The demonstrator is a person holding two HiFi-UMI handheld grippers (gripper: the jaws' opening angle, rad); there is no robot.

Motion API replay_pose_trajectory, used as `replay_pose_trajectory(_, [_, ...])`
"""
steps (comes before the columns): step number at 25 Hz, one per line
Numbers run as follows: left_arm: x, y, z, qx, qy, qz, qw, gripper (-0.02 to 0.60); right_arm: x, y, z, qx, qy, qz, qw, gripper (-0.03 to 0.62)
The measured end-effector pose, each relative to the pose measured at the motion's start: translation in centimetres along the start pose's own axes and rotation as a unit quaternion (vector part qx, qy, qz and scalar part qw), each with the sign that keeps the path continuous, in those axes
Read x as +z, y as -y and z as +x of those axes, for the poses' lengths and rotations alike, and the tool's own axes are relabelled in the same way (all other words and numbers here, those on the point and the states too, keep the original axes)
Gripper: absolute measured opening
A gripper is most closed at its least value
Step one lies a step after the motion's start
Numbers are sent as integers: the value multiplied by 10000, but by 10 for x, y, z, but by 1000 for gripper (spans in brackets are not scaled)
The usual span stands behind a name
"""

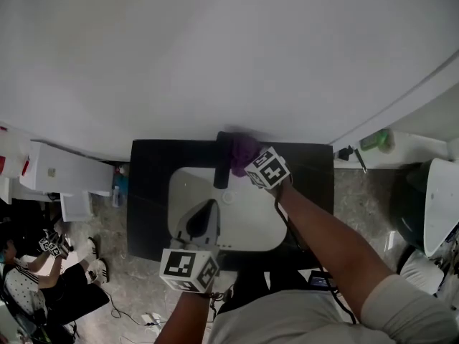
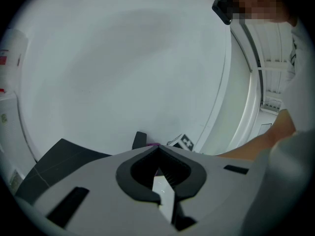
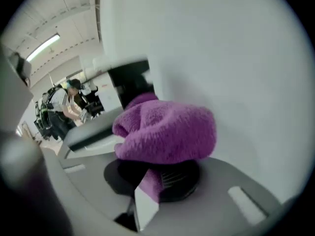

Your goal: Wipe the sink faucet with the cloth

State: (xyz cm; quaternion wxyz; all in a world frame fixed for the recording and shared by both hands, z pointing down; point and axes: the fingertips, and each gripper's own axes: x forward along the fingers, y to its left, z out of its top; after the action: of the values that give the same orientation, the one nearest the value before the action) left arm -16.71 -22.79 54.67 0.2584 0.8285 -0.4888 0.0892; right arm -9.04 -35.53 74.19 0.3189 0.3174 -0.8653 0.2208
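Note:
A black faucet (image 1: 222,162) stands at the back of a white sink (image 1: 247,224) set in a black counter (image 1: 147,192). My right gripper (image 1: 252,165) is shut on a purple cloth (image 1: 242,150), and the cloth is pressed against the faucet's right side near the wall. In the right gripper view the cloth (image 3: 167,132) bulges over the right gripper (image 3: 156,157) and hides its tips, with the faucet (image 3: 130,85) just behind. My left gripper (image 1: 203,219) hovers over the basin's front left, shut and holding nothing. In the left gripper view the faucet (image 2: 140,139) shows beyond the left gripper (image 2: 158,150).
A plain white wall (image 1: 215,49) rises directly behind the faucet. White boxes (image 1: 64,174) stand left of the counter, and a person (image 1: 32,278) sits on the floor at lower left. A green bottle (image 1: 376,140) lies on a ledge at right.

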Motion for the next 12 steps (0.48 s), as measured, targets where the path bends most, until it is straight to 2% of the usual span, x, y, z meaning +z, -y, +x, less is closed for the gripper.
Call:
replay_pose_trajectory(3, [10, 5, -11, -18, 108, 10, 9999, 3, 70, -20, -79, -159, 1123, -88, 9935, 48])
replay_pose_trajectory(5, [16, 9, -17, -10, 178, 71, 9998, 4, 114, -32, -108, -78, 1541, -259, 9877, 48])
replay_pose_trajectory(8, [18, 14, -23, 32, 279, 219, 9994, 5, 139, -40, -89, 199, 1316, -481, 9899, 48])
replay_pose_trajectory(10, [18, 15, -26, 44, 312, 197, 9993, 4, 128, -48, -66, 325, 1000, -555, 9929, 48])
replay_pose_trajectory(12, [15, 14, -27, 41, 321, 145, 9994, 3, 115, -65, -60, 469, 1008, -558, 9922, 48])
